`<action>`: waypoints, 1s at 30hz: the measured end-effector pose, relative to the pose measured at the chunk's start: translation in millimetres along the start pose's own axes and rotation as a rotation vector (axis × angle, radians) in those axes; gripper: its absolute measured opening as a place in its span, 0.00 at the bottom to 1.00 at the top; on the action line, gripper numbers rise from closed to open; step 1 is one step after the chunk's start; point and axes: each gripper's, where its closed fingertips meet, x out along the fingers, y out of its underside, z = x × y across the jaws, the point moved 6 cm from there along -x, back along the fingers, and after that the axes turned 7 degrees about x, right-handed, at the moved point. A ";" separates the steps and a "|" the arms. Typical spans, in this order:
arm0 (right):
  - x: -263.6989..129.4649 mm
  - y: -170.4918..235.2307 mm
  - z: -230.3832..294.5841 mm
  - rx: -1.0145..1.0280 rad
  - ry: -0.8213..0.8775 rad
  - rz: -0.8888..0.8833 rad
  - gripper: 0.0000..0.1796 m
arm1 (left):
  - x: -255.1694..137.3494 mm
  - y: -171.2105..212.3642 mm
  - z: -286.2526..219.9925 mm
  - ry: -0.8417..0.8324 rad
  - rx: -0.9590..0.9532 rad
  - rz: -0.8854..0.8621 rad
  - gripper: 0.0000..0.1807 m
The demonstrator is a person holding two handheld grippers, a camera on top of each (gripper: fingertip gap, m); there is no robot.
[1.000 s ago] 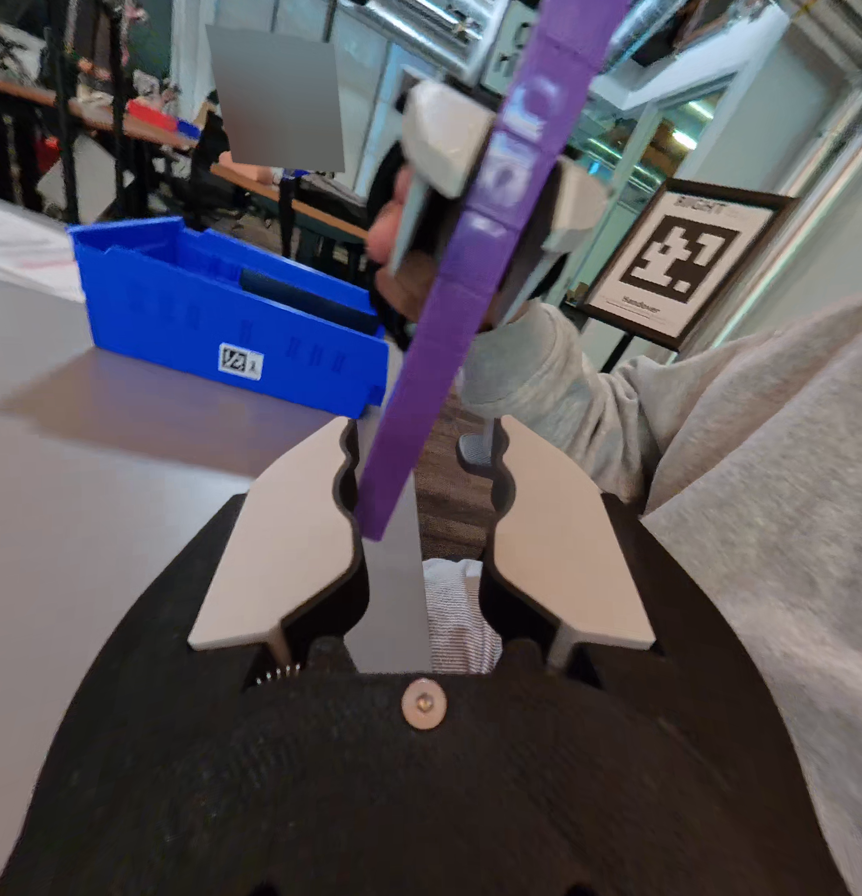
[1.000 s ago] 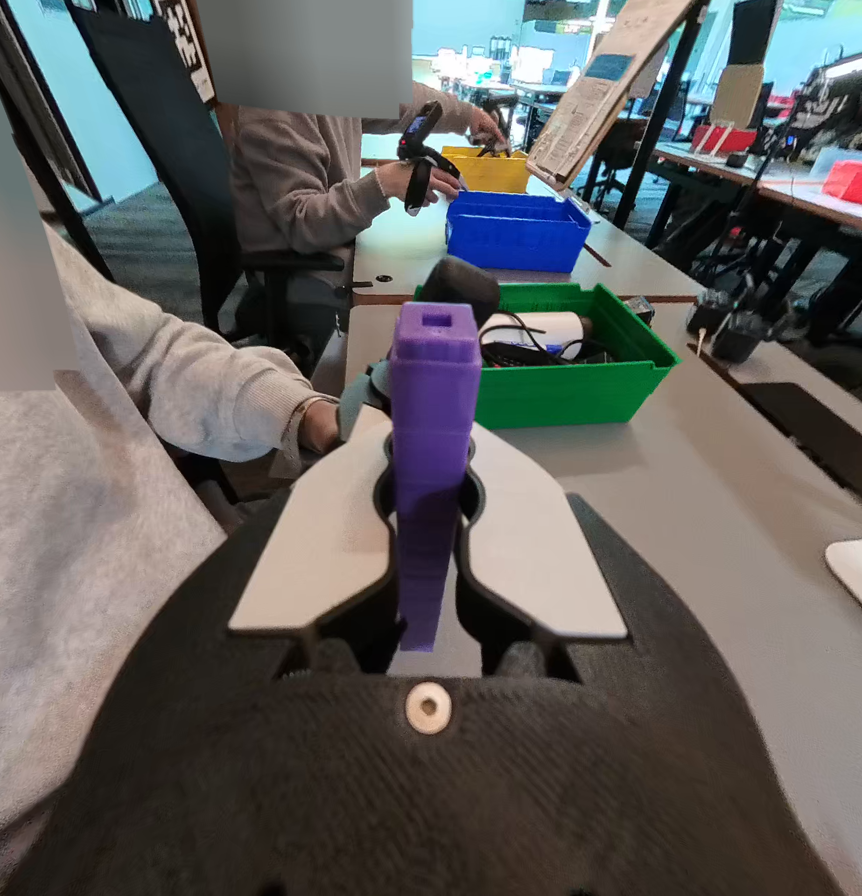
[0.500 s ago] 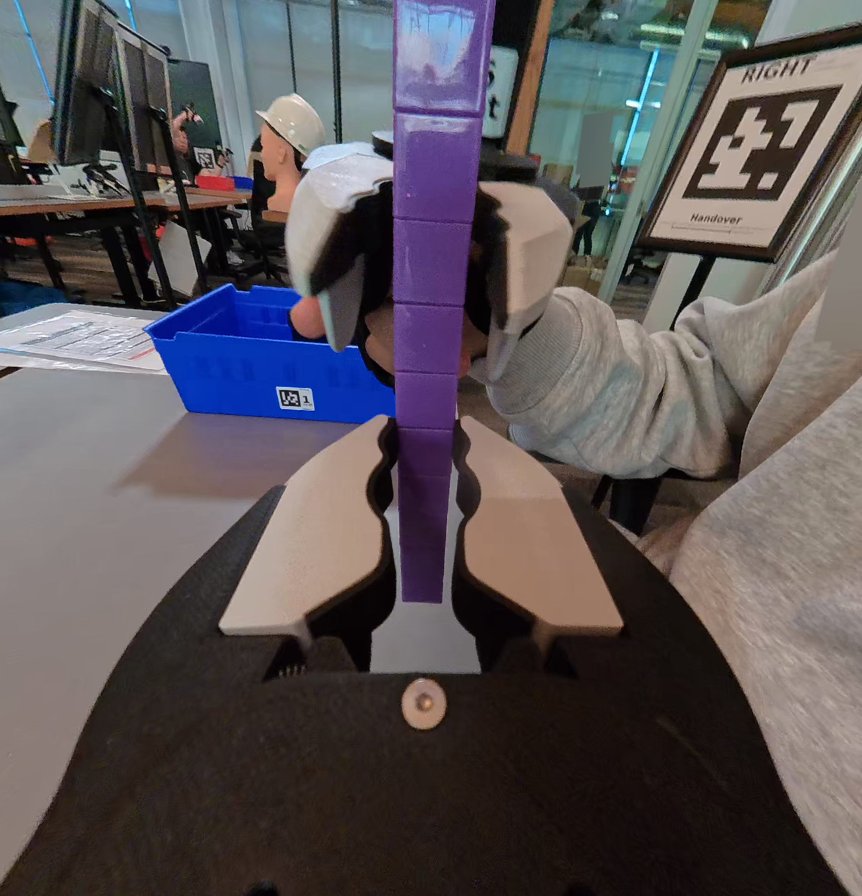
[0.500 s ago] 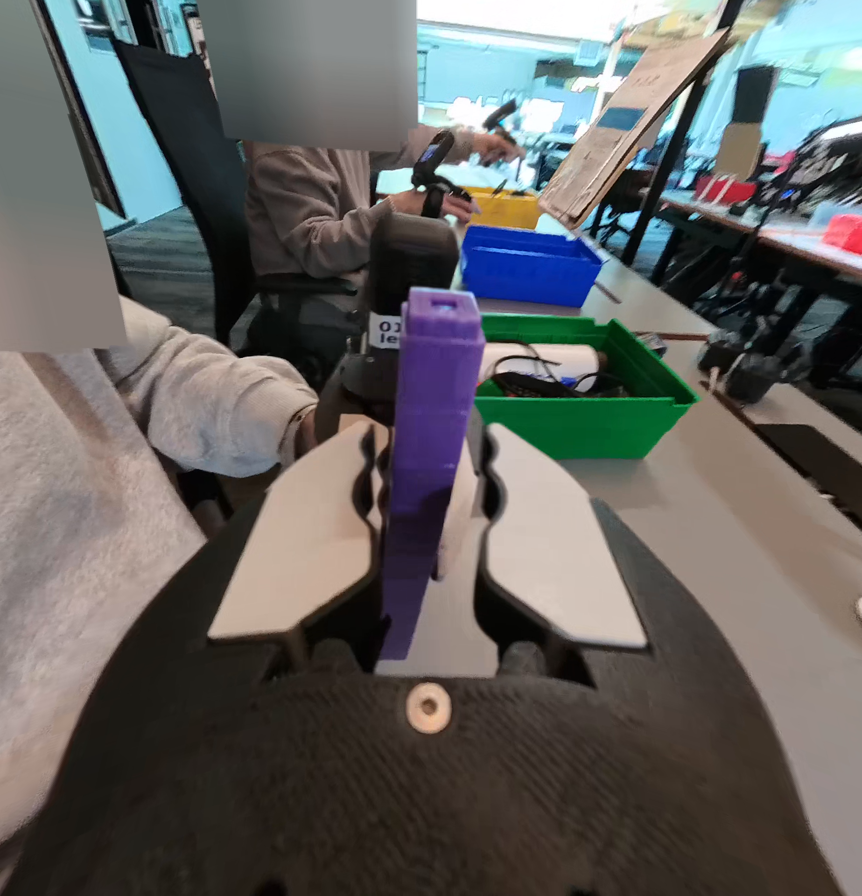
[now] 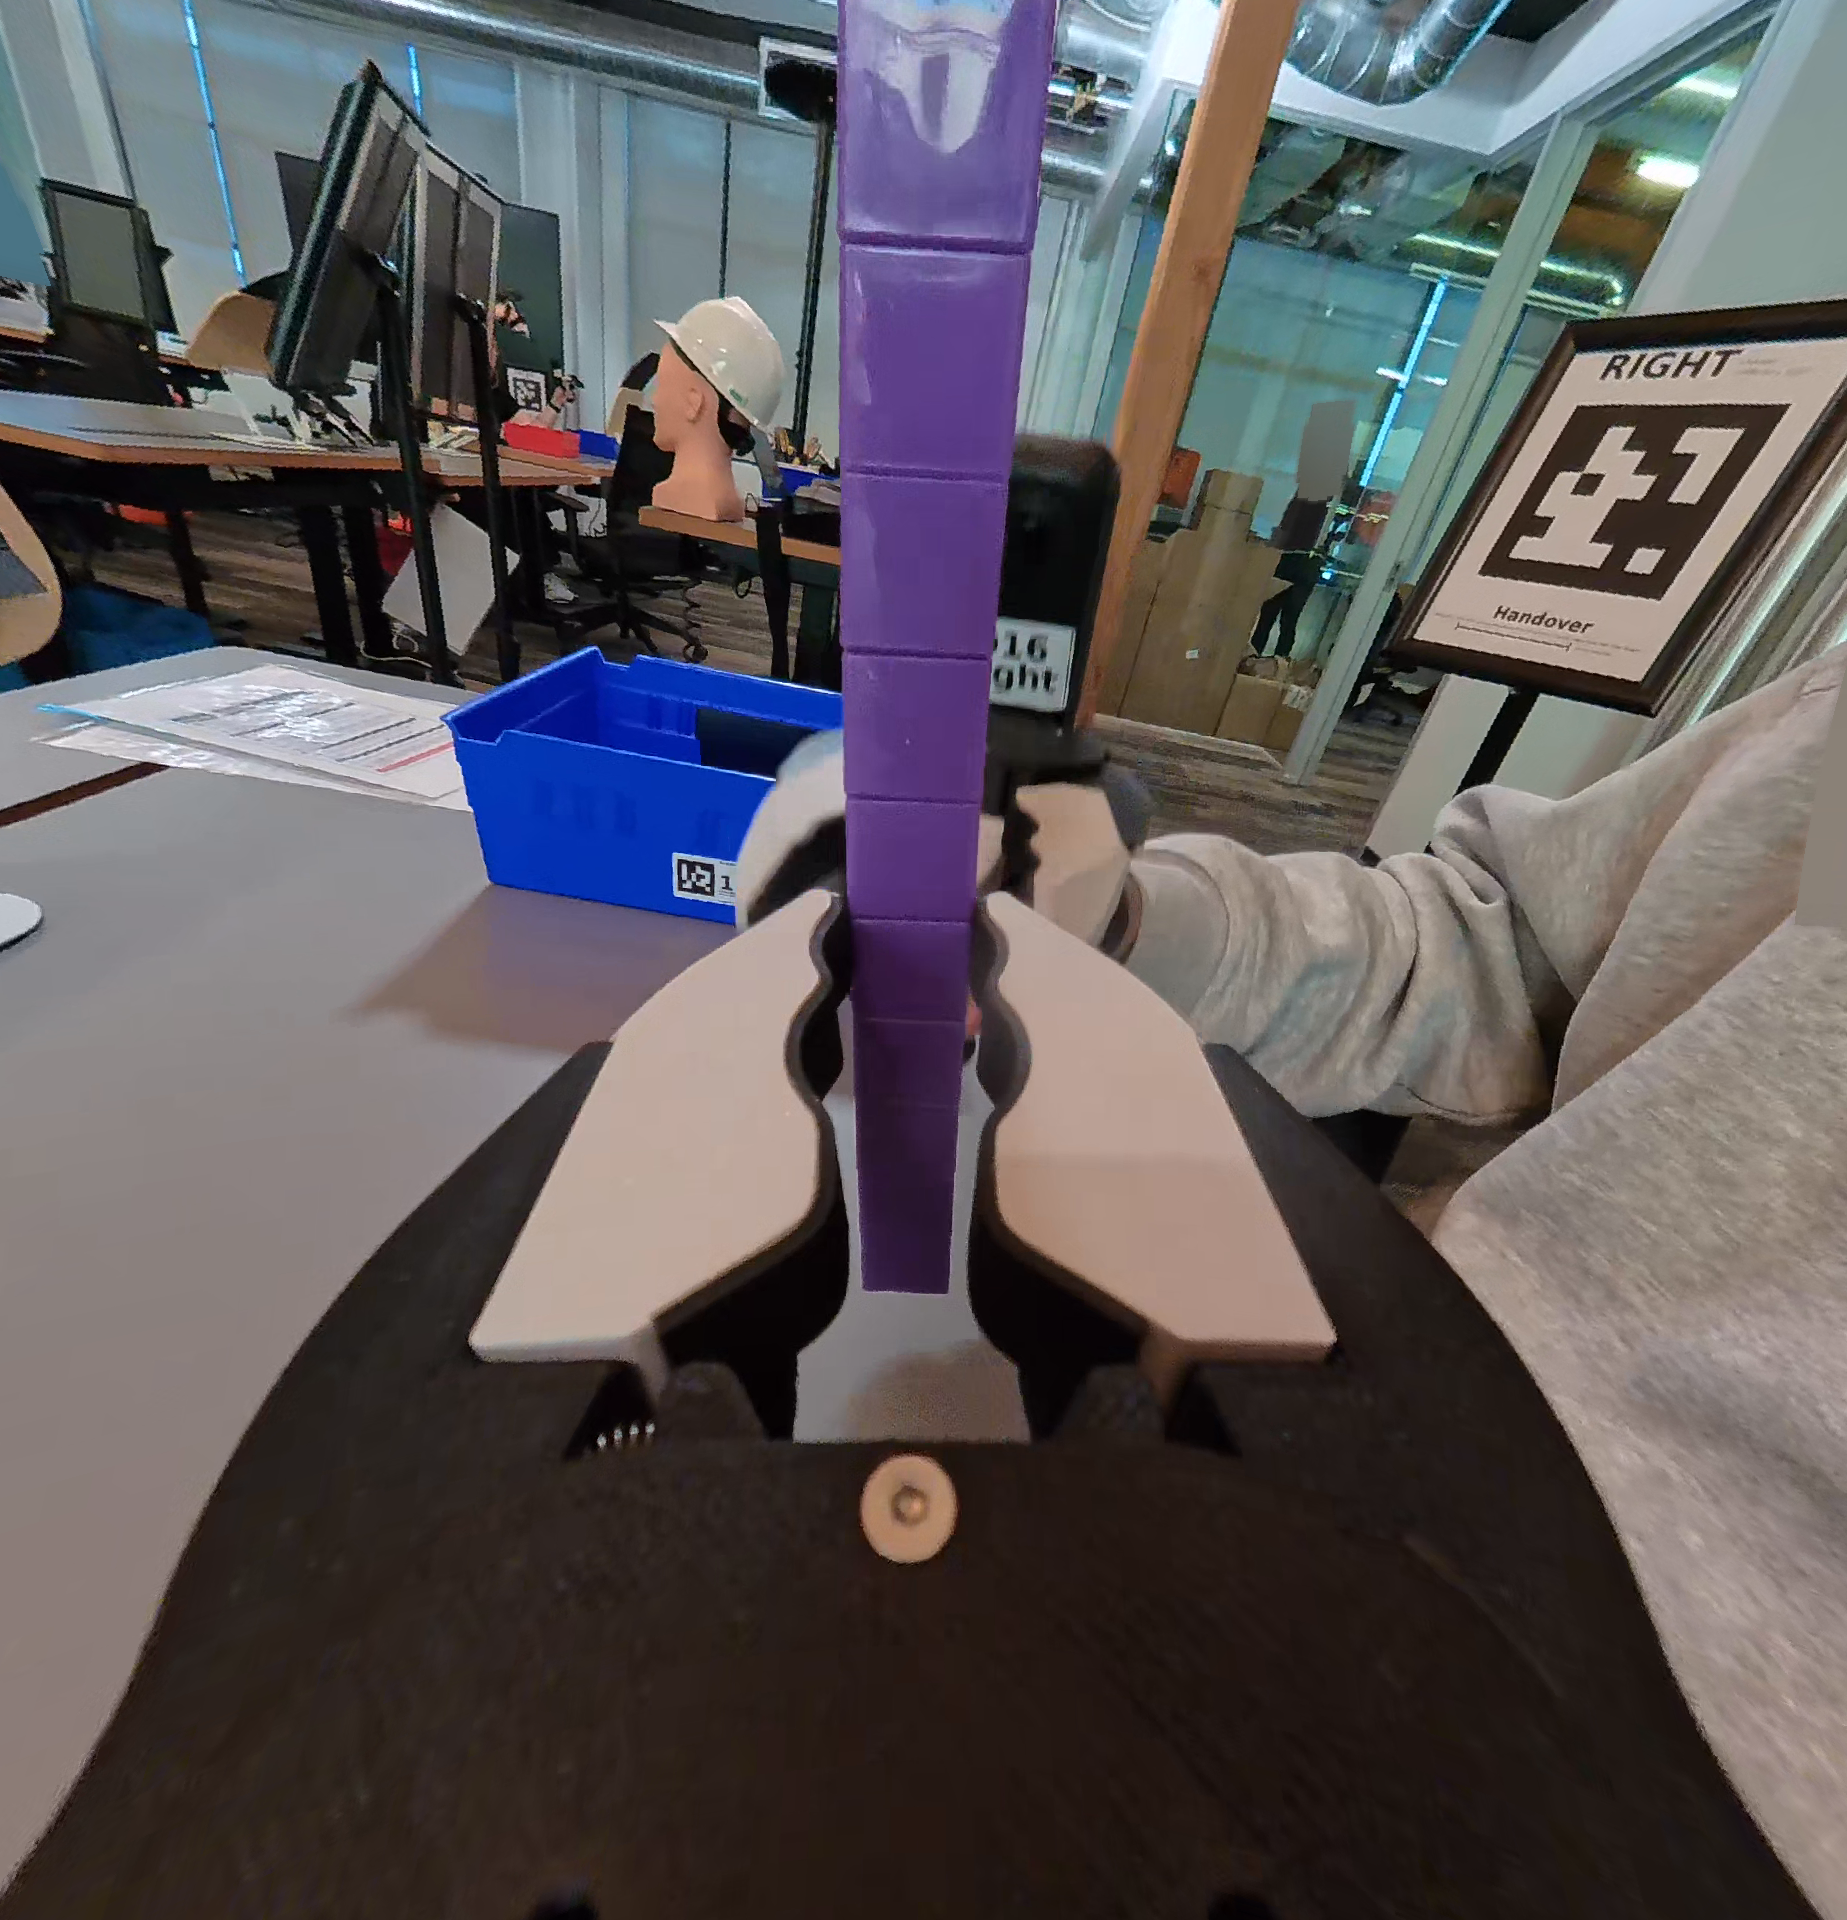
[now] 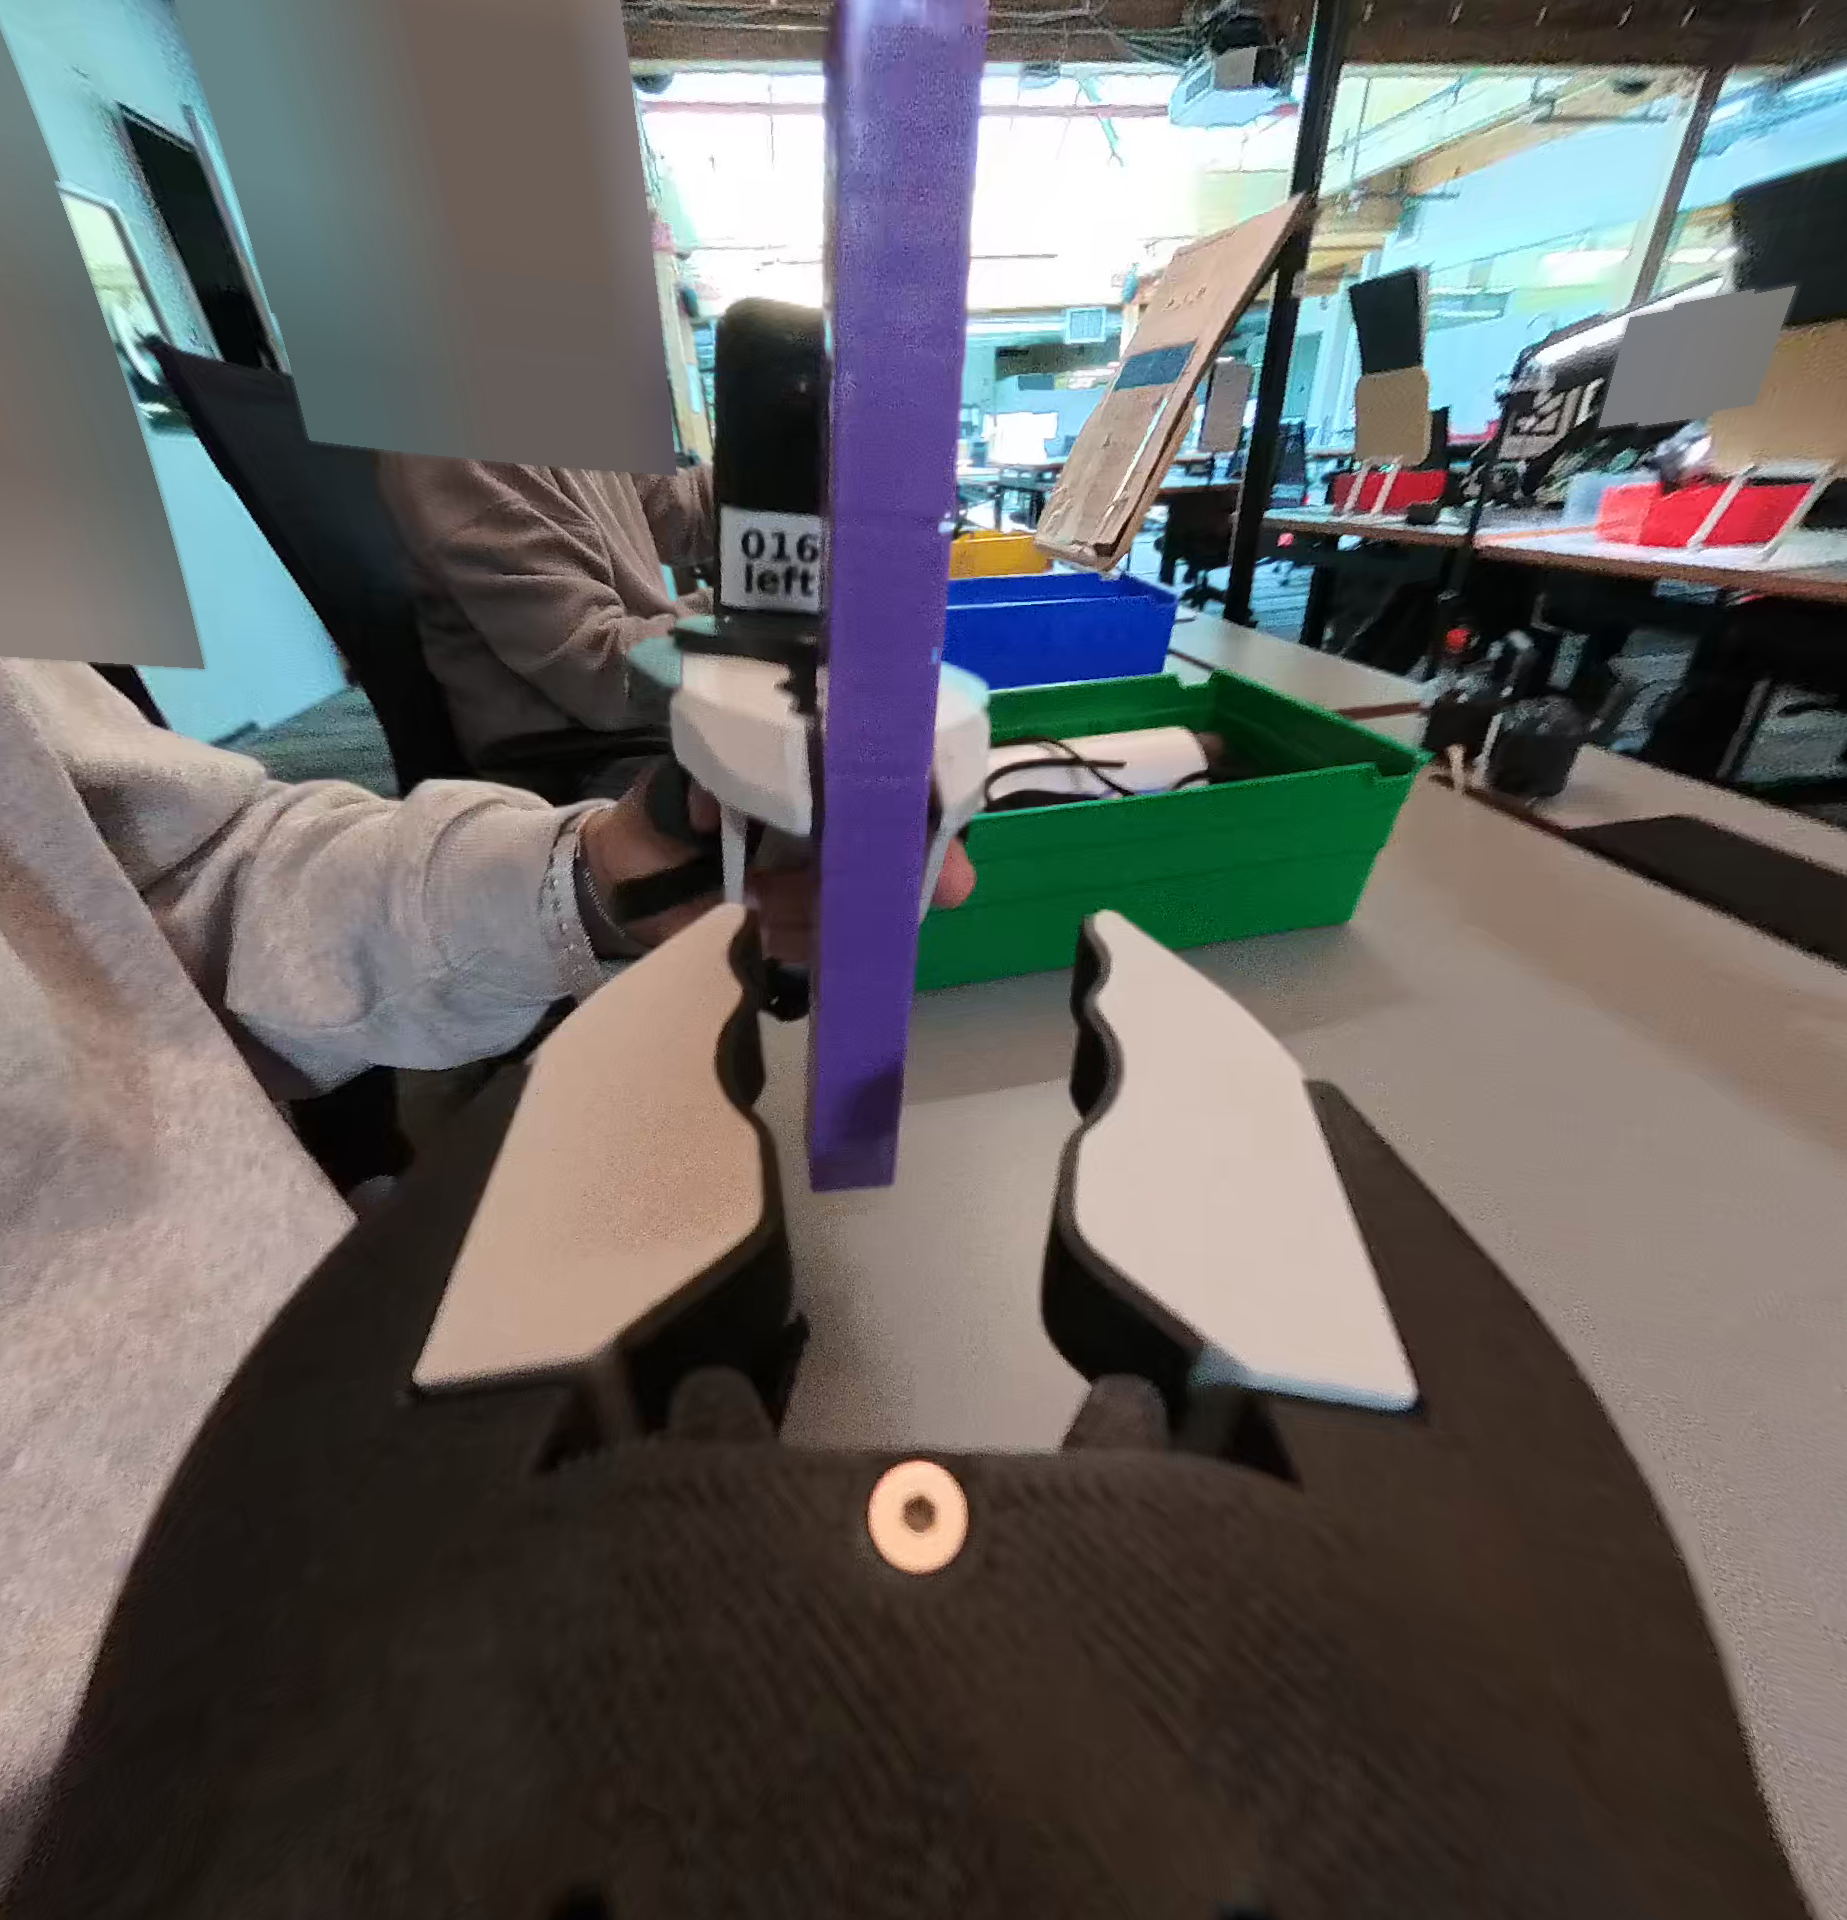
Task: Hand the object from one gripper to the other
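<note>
A long purple bar of stacked blocks (image 5: 924,582) stands upright between the two grippers. My left gripper (image 5: 911,925) is shut on its lower end. In the right wrist view the bar (image 6: 888,623) runs up through the gap of my right gripper (image 6: 914,935), which is open, with space on both sides of the bar. The left gripper (image 6: 825,738) shows beyond, clamped on the bar. In the left wrist view the right gripper (image 5: 929,842) shows behind the bar, its white fingers spread apart.
A blue bin (image 5: 628,779) stands on the grey table (image 5: 223,1039) behind my left gripper. A green bin (image 6: 1189,821) with cables and a blue bin (image 6: 1054,623) stand ahead of my right gripper. A framed marker sign (image 5: 1646,499) is at right. A seated person (image 6: 524,603) is behind. The grippers are tip to tip, or close to it.
My left gripper has closed on the purple bar. My right gripper has opened and let go of it, and has pulled back so the bar's end now sits near its fingertips.
</note>
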 end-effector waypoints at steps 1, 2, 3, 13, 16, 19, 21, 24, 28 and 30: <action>3.8 6.9 0.6 0.017 -0.012 0.002 0.32 | -0.9 -1.5 -0.2 -0.002 0.003 -0.003 0.12; 8.1 13.1 1.3 0.030 -0.022 0.008 0.31 | -1.6 -2.9 -0.3 -0.003 0.005 -0.006 0.12; 12.5 18.6 2.3 0.041 -0.032 0.017 0.31 | -2.4 -4.3 -0.5 -0.005 0.008 -0.009 0.12; 31.6 37.6 14.2 0.053 -0.057 0.055 0.22 | -5.7 -13.0 -3.7 0.006 0.022 -0.020 0.12; 30.3 36.3 13.4 0.072 -0.057 0.038 0.20 | -4.3 -13.9 -5.4 0.011 0.026 -0.021 0.12; 29.8 36.5 13.6 0.074 -0.063 0.030 0.13 | -3.0 -14.9 -6.9 0.014 0.025 -0.024 0.12; 29.6 35.5 14.5 0.083 -0.071 0.020 0.13 | -2.3 -16.2 -7.4 0.015 0.017 -0.031 0.12; 28.7 32.5 15.1 0.087 -0.070 -0.007 0.13 | -2.2 -19.2 -7.5 0.017 -0.007 -0.057 0.15; 25.2 26.4 14.2 0.098 -0.067 -0.052 0.13 | -0.7 -19.7 -6.0 -0.005 -0.018 -0.060 0.28; 23.2 24.3 12.6 0.107 -0.065 -0.076 0.13 | -0.3 -19.4 -5.7 -0.016 -0.010 -0.061 0.31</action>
